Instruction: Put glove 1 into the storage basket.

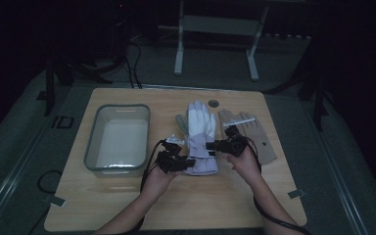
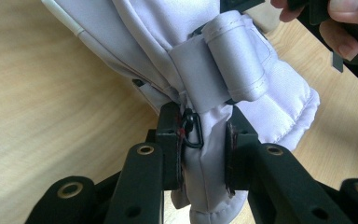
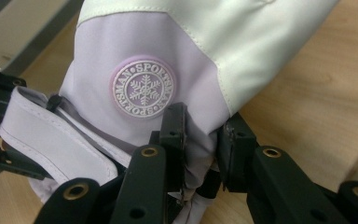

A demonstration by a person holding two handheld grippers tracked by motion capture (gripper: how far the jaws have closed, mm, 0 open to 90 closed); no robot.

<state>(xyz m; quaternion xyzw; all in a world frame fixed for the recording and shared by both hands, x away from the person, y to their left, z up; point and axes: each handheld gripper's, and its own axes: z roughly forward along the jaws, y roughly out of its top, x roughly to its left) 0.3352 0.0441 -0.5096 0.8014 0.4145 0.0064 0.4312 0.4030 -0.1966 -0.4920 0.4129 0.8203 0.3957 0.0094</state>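
I've got both sets of fingers pinched on the cuff of the ski glove (image 1: 200, 139), centre of the worktop (image 1: 127, 205): left gripper (image 2: 204, 151) clamps fabric by a black hook, right gripper (image 3: 200, 149) below the snowflake badge (image 3: 143, 87). High view adds the clear bin (image 1: 119, 139) at left and a tan glove (image 1: 254, 134) at right.

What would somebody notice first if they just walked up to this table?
Probably the white and lilac ski glove lying in the middle of the wooden table, with the left gripper and the right gripper both pinching its cuff from either side. Next, the grey bin left of the glove, and a tan glove lying flat on its right.
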